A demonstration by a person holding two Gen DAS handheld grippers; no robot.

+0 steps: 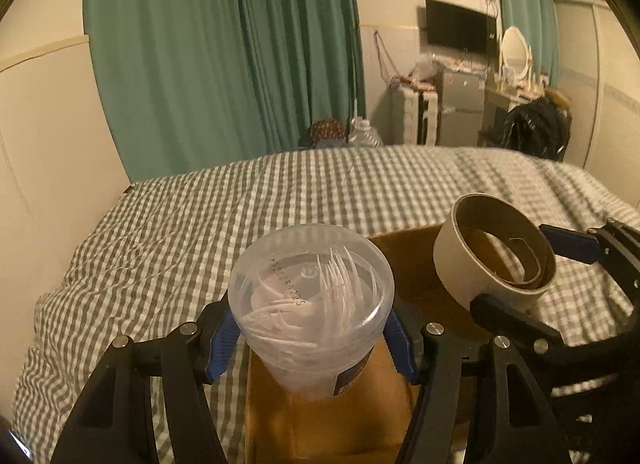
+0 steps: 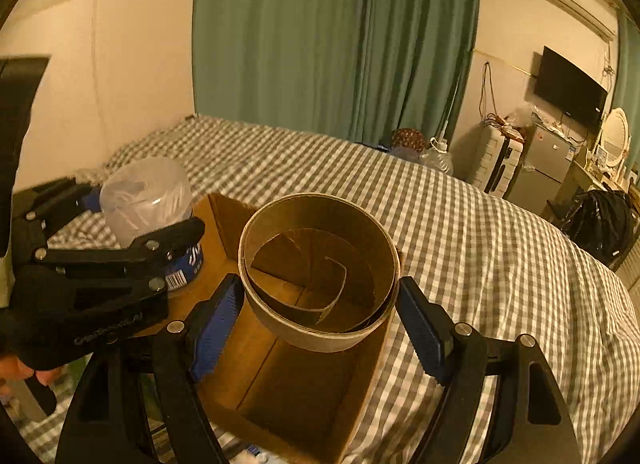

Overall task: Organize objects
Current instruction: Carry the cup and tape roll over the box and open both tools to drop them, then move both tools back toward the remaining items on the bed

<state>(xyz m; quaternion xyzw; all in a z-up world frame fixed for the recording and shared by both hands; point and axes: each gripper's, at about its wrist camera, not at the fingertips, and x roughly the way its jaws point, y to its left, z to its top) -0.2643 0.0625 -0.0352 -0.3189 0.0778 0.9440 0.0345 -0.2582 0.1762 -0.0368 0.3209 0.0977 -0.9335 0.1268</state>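
Left gripper [image 1: 314, 338]: you held it closed on the clear plastic tub [image 1: 310, 304]; the blue pads pressed the tub's sides below its rim.
Clear plastic tub: lidded, upright, with white plastic cutlery inside; it hung above the near left part of the cardboard box [image 2: 304, 384], off the box floor as far as could be judged.
Right gripper [image 2: 320, 312]: your jaws stood wide, set against the two sides of the cardboard ring [image 2: 320, 264], which they carried.
Cardboard ring: a spent tape core, white outside, brown inside, with a loose inner strip curling in it; tilted slightly, held over the open box, just beside the tub without touching it.
Cardboard box: open-topped, resting on the checked bed cover [image 2: 460, 232]; its inside appeared empty from the right wrist view.
Surroundings: green curtain [image 1: 224, 56], wall television [image 1: 460, 28], small fridge [image 2: 548, 168] well apart from the work.
Step in hand: by my judgement, you were bringing both items over the box for placing.
Next move calls for: lowering each item to the box floor before opening the jaws; keep the tub upright, and set the ring beside it rather than on its lid.
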